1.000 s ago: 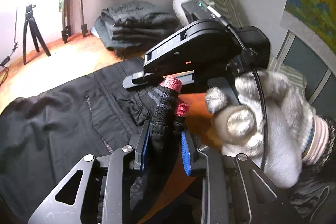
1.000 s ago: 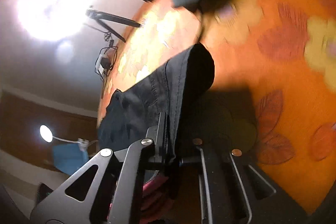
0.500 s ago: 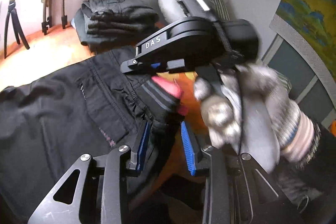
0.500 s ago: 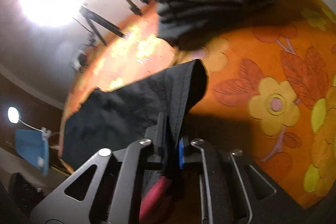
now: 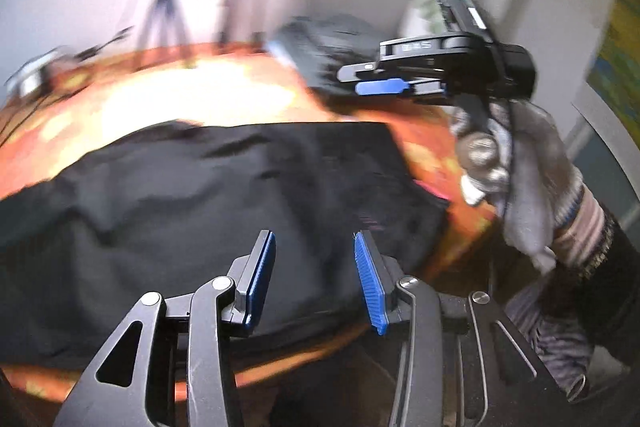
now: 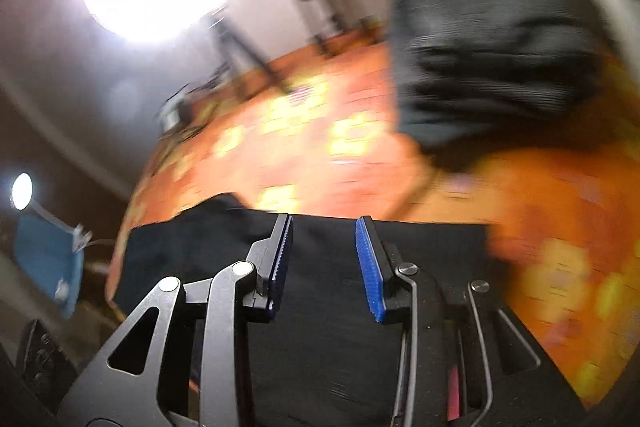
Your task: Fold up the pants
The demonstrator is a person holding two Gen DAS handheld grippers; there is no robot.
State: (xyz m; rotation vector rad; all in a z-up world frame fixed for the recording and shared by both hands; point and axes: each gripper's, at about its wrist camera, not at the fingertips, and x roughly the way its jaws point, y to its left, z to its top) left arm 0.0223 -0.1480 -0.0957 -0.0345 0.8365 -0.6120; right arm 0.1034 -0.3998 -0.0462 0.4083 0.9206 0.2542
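Note:
The black pants (image 5: 208,195) lie folded flat on the orange flowered cover (image 5: 192,99). They also fill the lower part of the right wrist view (image 6: 320,327). My left gripper (image 5: 314,281) is open and empty, just above the near part of the pants. My right gripper (image 6: 324,261) is open and empty above the pants' far edge. It also shows in the left wrist view (image 5: 380,87), held by a gloved hand off the pants' right end. Both views are motion-blurred.
A stack of folded dark clothes (image 6: 488,67) lies at the far right of the cover, also in the left wrist view (image 5: 320,43). A striped pillow (image 5: 424,3) leans on the wall behind. Tripods (image 5: 164,11) stand by the far wall.
Both grippers have let go of the pants and opened. The pants now lie flat and folded. Both grippers have pulled back and up.

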